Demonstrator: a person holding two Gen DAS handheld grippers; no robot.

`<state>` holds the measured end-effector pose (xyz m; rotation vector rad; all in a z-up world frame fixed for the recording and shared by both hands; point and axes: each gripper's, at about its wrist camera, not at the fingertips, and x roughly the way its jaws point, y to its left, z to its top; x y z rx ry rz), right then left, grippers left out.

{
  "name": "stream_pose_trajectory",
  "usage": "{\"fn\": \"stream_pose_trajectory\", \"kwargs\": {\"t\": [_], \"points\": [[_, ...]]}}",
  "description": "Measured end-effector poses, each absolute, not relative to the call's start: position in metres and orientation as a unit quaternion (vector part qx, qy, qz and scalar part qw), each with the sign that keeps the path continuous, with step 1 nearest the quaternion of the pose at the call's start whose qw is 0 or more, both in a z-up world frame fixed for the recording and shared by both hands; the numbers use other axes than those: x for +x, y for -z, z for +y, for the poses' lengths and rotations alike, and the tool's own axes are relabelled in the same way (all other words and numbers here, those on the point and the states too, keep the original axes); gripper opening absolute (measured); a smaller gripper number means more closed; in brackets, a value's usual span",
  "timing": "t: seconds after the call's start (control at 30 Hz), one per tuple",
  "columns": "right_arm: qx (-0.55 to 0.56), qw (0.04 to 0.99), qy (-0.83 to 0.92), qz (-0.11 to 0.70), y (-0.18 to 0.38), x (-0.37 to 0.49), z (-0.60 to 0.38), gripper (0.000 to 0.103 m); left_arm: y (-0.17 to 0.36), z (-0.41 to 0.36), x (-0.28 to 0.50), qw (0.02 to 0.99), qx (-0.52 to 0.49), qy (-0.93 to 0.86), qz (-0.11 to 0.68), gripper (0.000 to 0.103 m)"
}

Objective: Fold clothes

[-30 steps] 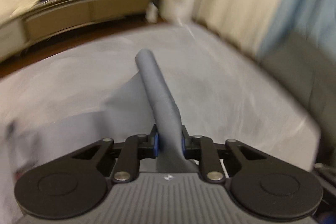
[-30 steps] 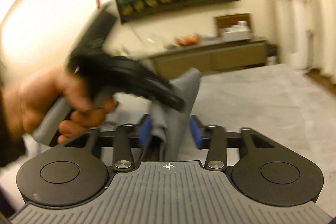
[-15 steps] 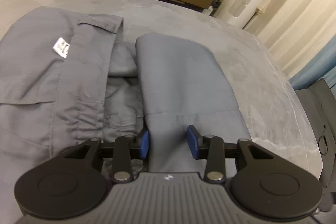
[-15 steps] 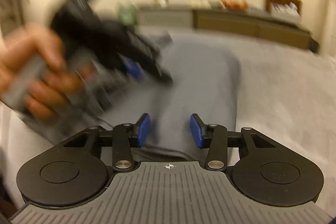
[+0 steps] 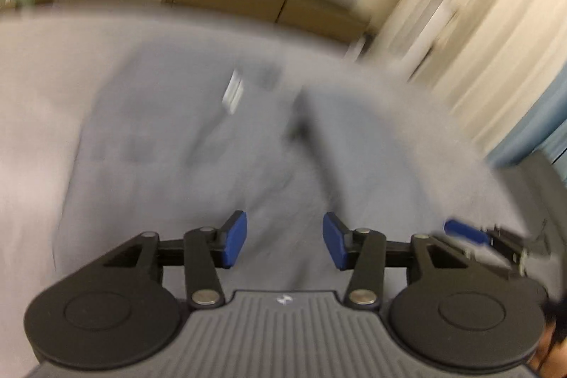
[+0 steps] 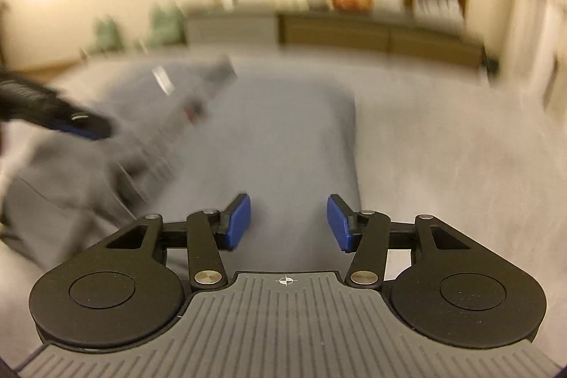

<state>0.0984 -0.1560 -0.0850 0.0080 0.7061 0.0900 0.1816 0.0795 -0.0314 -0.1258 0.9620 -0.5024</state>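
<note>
A grey garment (image 5: 198, 147) lies spread on the grey bed, with a white label (image 5: 232, 91) showing and one part folded over on the right (image 6: 283, 137). My left gripper (image 5: 284, 243) is open and empty above the garment. My right gripper (image 6: 288, 224) is open and empty over the folded part. The left gripper's tip (image 6: 81, 126) shows at the left of the right wrist view. The right gripper's tip (image 5: 467, 232) shows at the right of the left wrist view. Both views are blurred by motion.
A long low cabinet (image 6: 372, 30) with items on top stands along the far wall. Pale curtains (image 5: 460, 16) hang at the right. The bed surface (image 6: 460, 147) extends to the right of the garment.
Both grippers have let go of the grey cloth, which now lies folded over on the bed. Both have opened and pulled back; the left gripper has swung left.
</note>
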Motion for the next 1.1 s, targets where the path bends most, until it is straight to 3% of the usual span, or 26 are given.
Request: {"fn": "stream_pose_trajectory", "kwargs": {"t": [0.1,0.17,0.2,0.27,0.3,0.37,0.4,0.53,0.57,0.6,0.63,0.7,0.73,0.77,0.83,0.97,1.1], "points": [[0.003,0.941,-0.044,0.336,0.086,0.097,-0.158,0.058,0.030,0.051,0.186,0.848,-0.023,0.247,0.469,0.045],[-0.004,0.944,-0.041,0.327,0.083,0.095,-0.159,0.086,0.018,0.022,0.191,0.843,0.001,0.260,0.472,0.055],[-0.007,0.946,-0.040,0.322,0.082,0.094,-0.159,0.101,0.012,0.007,0.193,0.840,0.013,0.267,0.473,0.065],[-0.014,0.949,-0.038,0.312,0.079,0.092,-0.159,0.093,-0.001,-0.022,0.198,0.834,0.037,0.281,0.474,0.083],[-0.017,0.951,-0.037,0.307,0.078,0.092,-0.159,0.057,-0.007,-0.036,0.201,0.830,0.049,0.287,0.475,0.092],[-0.024,0.954,-0.035,0.297,0.075,0.090,-0.160,0.038,-0.019,-0.065,0.206,0.823,0.073,0.301,0.476,0.097],[-0.027,0.955,-0.034,0.292,0.074,0.089,-0.160,0.022,-0.025,-0.080,0.208,0.819,0.085,0.307,0.477,0.097],[-0.091,0.966,-0.038,0.241,0.068,0.077,-0.145,0.015,-0.014,-0.136,0.209,0.800,0.204,0.296,0.480,0.097],[-0.123,0.967,-0.043,0.219,0.067,0.074,-0.136,0.015,-0.008,-0.150,0.208,0.793,0.241,0.289,0.479,0.092],[-0.142,0.966,-0.048,0.211,0.068,0.075,-0.131,0.015,-0.001,-0.164,0.207,0.784,0.277,0.282,0.478,0.065],[-0.149,0.966,-0.051,0.206,0.068,0.076,-0.128,0.015,0.004,-0.161,0.201,0.778,0.300,0.276,0.478,0.049],[-0.142,0.969,-0.048,0.198,0.066,0.078,-0.130,0.016,-0.002,-0.145,0.204,0.786,0.266,0.289,0.478,0.038],[-0.139,0.970,-0.047,0.195,0.065,0.080,-0.131,0.022,-0.009,-0.135,0.209,0.792,0.229,0.296,0.481,0.034],[-0.130,0.972,-0.049,0.188,0.062,0.080,-0.132,0.030,-0.015,-0.124,0.214,0.798,0.192,0.303,0.484,0.032],[-0.095,0.982,-0.057,0.153,0.046,0.069,-0.136,0.064,-0.035,-0.093,0.222,0.807,0.091,0.332,0.480,0.030],[-0.027,0.984,-0.138,0.109,0.019,0.036,-0.146,0.070,-0.075,0.028,0.222,0.829,-0.066,0.363,0.420,0.028],[-0.037,0.970,-0.194,0.143,0.029,0.042,-0.121,0.072,-0.042,0.171,0.236,0.848,-0.160,0.281,0.421,0.030]]}}
